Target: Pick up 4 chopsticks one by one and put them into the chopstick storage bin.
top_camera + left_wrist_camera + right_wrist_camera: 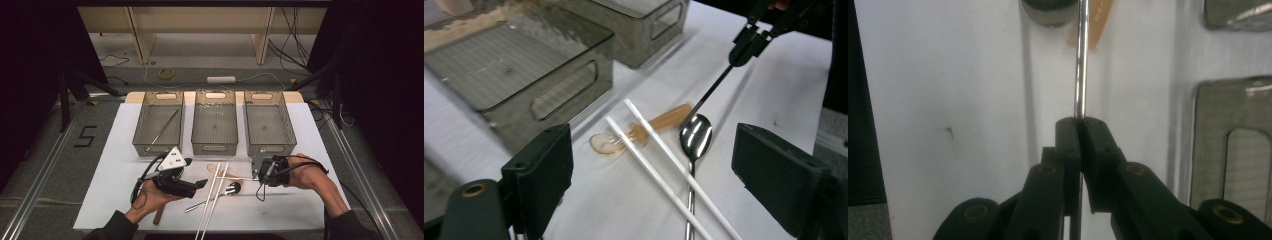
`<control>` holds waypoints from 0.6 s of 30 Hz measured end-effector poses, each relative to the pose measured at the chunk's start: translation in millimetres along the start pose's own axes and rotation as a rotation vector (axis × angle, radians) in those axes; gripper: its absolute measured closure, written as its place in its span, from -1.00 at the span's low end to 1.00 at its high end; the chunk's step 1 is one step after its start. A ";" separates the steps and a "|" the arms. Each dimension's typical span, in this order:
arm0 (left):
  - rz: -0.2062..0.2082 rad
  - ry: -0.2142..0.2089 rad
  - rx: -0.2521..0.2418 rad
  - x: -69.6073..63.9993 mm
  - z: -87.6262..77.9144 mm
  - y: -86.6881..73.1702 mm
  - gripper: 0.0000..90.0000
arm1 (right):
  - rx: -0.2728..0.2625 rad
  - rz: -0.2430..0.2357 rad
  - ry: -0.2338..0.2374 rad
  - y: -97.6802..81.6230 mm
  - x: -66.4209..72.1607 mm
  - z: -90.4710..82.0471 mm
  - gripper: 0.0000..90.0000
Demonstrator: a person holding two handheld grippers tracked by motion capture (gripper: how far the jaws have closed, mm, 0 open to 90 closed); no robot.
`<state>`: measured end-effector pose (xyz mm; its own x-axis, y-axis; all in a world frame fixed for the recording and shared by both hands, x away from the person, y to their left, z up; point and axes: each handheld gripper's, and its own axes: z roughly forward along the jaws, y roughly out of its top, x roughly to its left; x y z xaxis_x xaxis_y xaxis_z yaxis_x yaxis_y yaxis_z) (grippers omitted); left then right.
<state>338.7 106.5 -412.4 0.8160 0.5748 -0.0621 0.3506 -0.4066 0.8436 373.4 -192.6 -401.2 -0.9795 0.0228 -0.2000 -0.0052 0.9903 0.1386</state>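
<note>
Right gripper [1080, 125] pinches a metal rod [706, 97] at its very end (frame centre). Left gripper [651, 165] jaws spread, empty. Thin grip: the rod could pivot and slip.

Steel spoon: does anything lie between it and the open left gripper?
Yes. Two white sticks lie across the handle of the spoon, and the metal rod held by the right gripper ends by its bowl.
</note>
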 end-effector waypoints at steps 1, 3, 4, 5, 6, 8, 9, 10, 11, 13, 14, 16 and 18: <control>0.021 -0.002 0.014 -2.1 3.4 2.0 -0.64 | 0.000 0.000 0.000 0.0 0.0 0.0 0.92; 0.054 -0.006 0.039 -6.3 10.1 5.3 -0.63 | -0.002 -0.010 -0.004 5.2 2.0 -0.6 0.92; 0.065 -0.010 0.051 -8.5 13.2 6.6 -0.63 | -0.017 -0.015 -0.014 9.5 3.4 -1.1 0.92; 0.081 -0.008 0.060 -10.6 16.2 7.9 -0.63 | -0.017 -0.015 -0.014 9.5 3.4 -1.1 0.92; 0.095 -0.006 0.067 -12.6 19.0 9.3 -0.61 | -0.015 -0.022 -0.018 13.7 4.4 -1.8 0.92; 0.121 -0.015 0.083 -15.9 24.0 12.2 -0.60 | -0.014 -0.041 -0.021 17.0 5.0 -1.5 0.92; 0.129 -0.020 0.090 -17.1 26.2 13.2 -0.60 | -0.014 -0.041 -0.021 17.0 5.0 -1.5 0.92; 0.132 -0.025 0.099 -18.3 28.5 13.7 -0.57 | -0.014 -0.039 -0.023 19.8 7.1 -0.9 0.92; 0.147 -0.029 0.118 -18.8 30.2 14.3 -0.57 | -0.014 -0.039 -0.023 19.8 7.1 -0.9 0.92; 0.166 -0.037 0.138 -20.6 33.5 14.9 -0.54 | -0.014 -0.047 -0.024 22.2 8.3 -0.8 0.92; 0.176 -0.046 0.146 -21.3 34.8 15.0 -0.46 | -0.011 -0.053 -0.024 24.4 8.5 -1.4 0.92; 0.191 -0.058 0.155 -23.2 37.2 14.9 -0.37 | -0.015 -0.057 -0.028 26.7 8.7 -1.1 0.92; 0.221 -0.066 0.174 -24.5 38.6 15.1 -0.31 | -0.016 -0.058 -0.028 27.9 9.3 -0.9 0.92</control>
<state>341.8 58.8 -418.7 0.9072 0.4141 0.0736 0.2304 -0.6357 0.7367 363.9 -164.8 -398.3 -0.9714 -0.0308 -0.2352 -0.0655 0.9878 0.1410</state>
